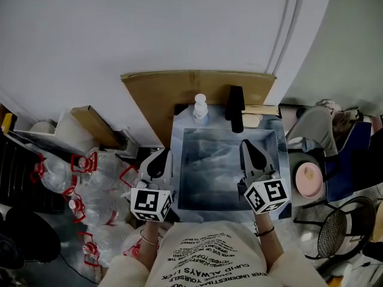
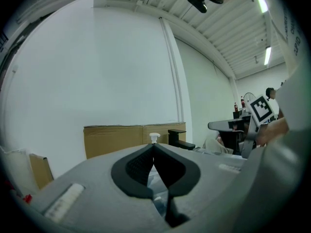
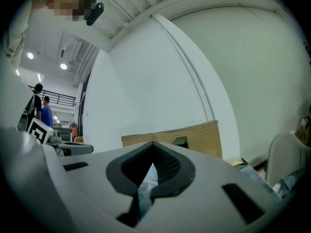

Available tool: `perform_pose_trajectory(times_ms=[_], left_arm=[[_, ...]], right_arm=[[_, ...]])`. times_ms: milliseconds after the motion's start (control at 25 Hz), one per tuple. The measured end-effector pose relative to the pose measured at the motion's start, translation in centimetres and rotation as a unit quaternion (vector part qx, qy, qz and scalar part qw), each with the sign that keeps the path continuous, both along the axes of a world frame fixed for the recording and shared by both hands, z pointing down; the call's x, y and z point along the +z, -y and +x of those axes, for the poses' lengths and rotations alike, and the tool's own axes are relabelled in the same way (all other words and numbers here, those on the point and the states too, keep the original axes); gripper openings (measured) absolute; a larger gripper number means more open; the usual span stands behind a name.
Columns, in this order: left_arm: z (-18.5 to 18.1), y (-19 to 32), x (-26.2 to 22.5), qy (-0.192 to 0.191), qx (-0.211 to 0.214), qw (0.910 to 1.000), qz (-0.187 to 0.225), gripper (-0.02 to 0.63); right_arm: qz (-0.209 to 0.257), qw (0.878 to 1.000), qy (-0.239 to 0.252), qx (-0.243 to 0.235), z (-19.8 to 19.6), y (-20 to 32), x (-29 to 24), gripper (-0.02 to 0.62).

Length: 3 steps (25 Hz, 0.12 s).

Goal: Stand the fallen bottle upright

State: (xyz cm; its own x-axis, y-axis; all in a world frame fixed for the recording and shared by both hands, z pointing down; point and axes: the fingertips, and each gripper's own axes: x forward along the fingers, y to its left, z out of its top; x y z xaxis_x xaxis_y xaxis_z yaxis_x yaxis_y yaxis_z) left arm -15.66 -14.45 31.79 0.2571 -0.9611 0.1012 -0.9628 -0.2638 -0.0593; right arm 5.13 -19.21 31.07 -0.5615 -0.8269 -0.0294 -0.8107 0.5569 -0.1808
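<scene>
A small clear bottle (image 1: 200, 107) with a white cap stands upright at the far edge of the shiny steel tray (image 1: 221, 166), just in front of the cardboard. Over the gripper's closed tips in the left gripper view, only the bottle's white cap (image 2: 154, 138) shows. My left gripper (image 1: 160, 155) hovers at the tray's near left edge, shut and empty. My right gripper (image 1: 247, 144) is over the near right part of the tray, also shut with nothing in it. Both point level toward the back wall, well short of the bottle.
A black block-shaped fixture (image 1: 235, 108) stands right of the bottle. A cardboard sheet (image 1: 197, 88) leans on the white wall behind. Large clear water jugs (image 1: 90, 190) lie on the floor at left. A pink bowl (image 1: 309, 180) and a wire stool (image 1: 335, 232) are at right.
</scene>
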Motion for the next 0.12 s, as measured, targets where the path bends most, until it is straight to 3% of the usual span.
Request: perform_pose_trajectory(times_ms=[120], left_arm=[[0.01,0.05,0.08,-0.003,0.0,1.0,0.0,0.025]], right_arm=[[0.002,1.0,-0.002,0.015,0.35,0.03,-0.04,0.003]])
